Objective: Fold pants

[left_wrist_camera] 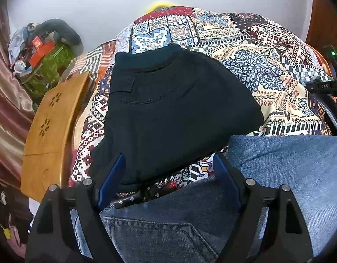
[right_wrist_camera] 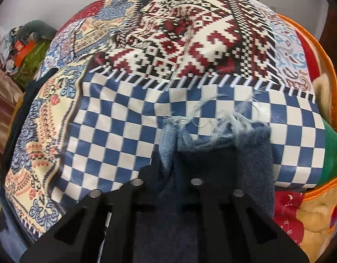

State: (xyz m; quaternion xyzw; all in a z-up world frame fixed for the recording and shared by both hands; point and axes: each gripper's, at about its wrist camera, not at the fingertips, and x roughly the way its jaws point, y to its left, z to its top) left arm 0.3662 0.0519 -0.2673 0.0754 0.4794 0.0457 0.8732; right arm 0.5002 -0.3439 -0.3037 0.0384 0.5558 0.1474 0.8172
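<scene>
With the left gripper [left_wrist_camera: 168,182] spread wide and empty over the waistband of the blue denim jeans [left_wrist_camera: 289,171] on the patchwork-print bedcover [left_wrist_camera: 267,65], and the right gripper [right_wrist_camera: 166,175] apparently pinching their frayed hem [right_wrist_camera: 223,135], the fold probably goes best if both ends lift level, clear of the folded black trousers [left_wrist_camera: 168,109].

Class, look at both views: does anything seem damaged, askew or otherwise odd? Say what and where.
The jeans have a frayed hem, with loose pale threads straggling over the checked bedcover just ahead of the right gripper, whose jaws are closed on the denim. The folded black pants look tidy.
</scene>
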